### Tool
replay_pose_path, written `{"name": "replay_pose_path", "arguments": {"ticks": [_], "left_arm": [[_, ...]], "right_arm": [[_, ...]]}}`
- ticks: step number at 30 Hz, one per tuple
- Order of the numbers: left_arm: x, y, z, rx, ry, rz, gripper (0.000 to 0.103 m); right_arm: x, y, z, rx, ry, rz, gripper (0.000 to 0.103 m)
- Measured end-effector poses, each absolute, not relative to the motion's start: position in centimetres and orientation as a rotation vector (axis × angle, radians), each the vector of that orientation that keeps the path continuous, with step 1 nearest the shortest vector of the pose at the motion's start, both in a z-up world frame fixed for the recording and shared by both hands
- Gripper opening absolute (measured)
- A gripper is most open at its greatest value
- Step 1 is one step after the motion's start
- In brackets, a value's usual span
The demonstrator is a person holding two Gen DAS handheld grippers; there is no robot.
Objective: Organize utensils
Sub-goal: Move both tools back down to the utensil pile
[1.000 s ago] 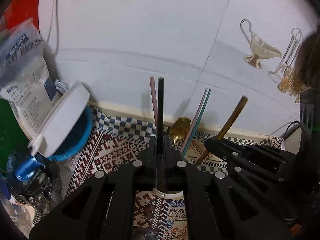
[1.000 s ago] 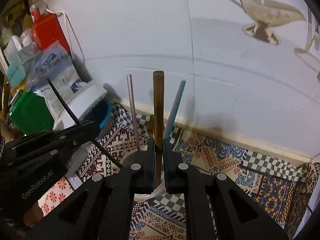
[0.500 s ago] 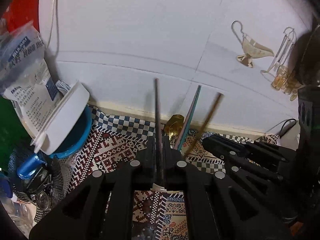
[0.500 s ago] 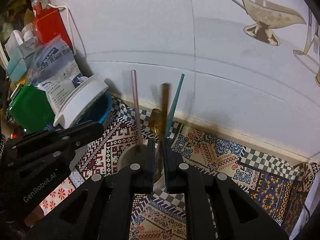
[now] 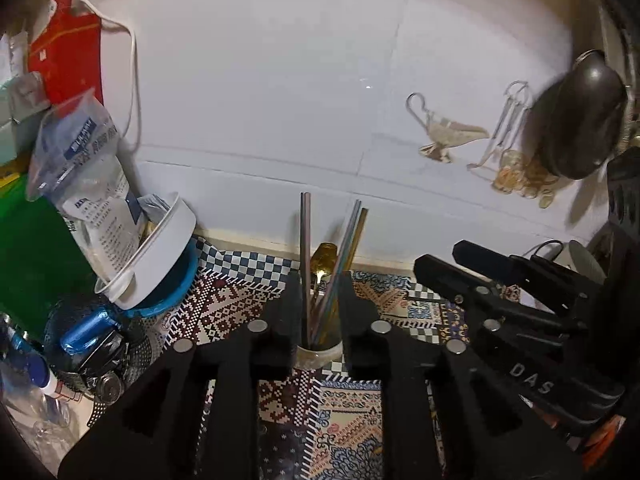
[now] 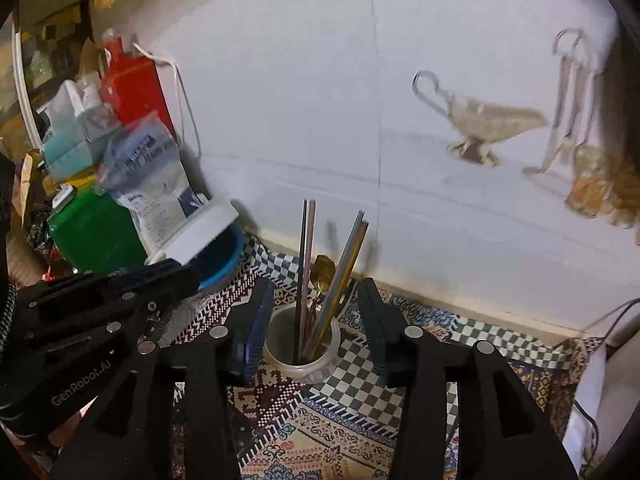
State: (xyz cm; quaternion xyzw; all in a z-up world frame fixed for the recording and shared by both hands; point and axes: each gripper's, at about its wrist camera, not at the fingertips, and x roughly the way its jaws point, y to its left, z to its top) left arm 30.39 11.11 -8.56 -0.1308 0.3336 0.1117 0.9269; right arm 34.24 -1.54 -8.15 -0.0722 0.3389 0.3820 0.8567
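Note:
A small translucent cup [image 6: 302,360] stands on the patterned cloth by the white wall and holds several upright utensils: a black stick [image 6: 301,272], a pink stick [image 6: 309,256], a teal stick, a gold-brown stick [image 6: 348,272] and a gold spoon [image 6: 322,272]. The cup also shows in the left wrist view [image 5: 319,354]. My right gripper [image 6: 316,312] is open and empty, its fingers either side of the cup. My left gripper [image 5: 319,300] is open and empty, with the utensils [image 5: 306,264] between its fingers.
A tilted white tub [image 5: 156,248] rests in a blue bowl [image 6: 224,256] at the left, beside a plastic bag [image 5: 88,184], a green container [image 6: 94,232] and a red box [image 6: 134,88]. A dark pan [image 5: 576,124] hangs at the right wall.
Both grippers opened and pulled back. The black stick left my left gripper and the gold-brown stick left my right gripper; both now stand in the cup.

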Motion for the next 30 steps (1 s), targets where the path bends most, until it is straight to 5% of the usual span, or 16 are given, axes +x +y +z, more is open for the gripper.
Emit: {"name": "replay_pose_path", "arguments": {"ticks": [10,30], "left_arm": [[26.6,8.2,-6.7,-0.232,0.641,0.19,0.044],[26.3,1.1,-14.5,-0.179,0.813,0.029,0.045]], "right_arm": [[30.4,-6.1,-5.9,-0.119,0.632,0.72,0.058],[27.1,-16.9,-13.5,-0.015,0.861,0.469,0.061]]}}
